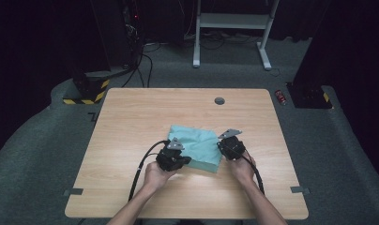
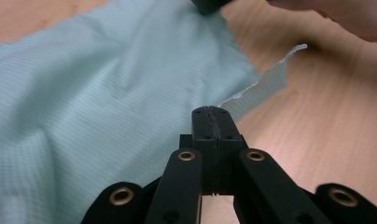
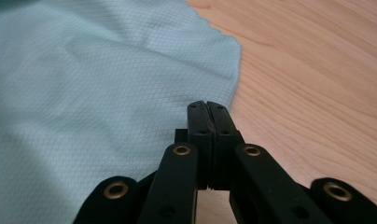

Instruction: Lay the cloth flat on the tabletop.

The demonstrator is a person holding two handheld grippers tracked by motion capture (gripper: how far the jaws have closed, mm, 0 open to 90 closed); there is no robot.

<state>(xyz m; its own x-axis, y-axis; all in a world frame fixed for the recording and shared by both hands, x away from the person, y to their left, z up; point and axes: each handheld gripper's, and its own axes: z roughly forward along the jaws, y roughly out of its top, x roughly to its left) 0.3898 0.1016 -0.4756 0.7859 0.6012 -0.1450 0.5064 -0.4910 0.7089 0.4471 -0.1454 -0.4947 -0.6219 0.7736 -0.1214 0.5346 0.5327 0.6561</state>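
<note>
Cloth [image 1: 195,144] lies mid-bench [image 1: 131,122], just far of both my hands. Left tongs [image 2: 210,112] and right tongs [image 3: 207,106] clenched at its near corners; whether fabric is pinched, I cannot tell.

Left claw [image 1: 180,157] jaws pressed together; right claw [image 1: 223,146] likewise; both hands low, close together.

Cloth [image 3: 98,84]: pale teal woven fabric, fine waffle texture, matt. Table [image 1: 131,117]: light wood-grain, smooth, possibly laminate. Jaws: matt black.
</note>
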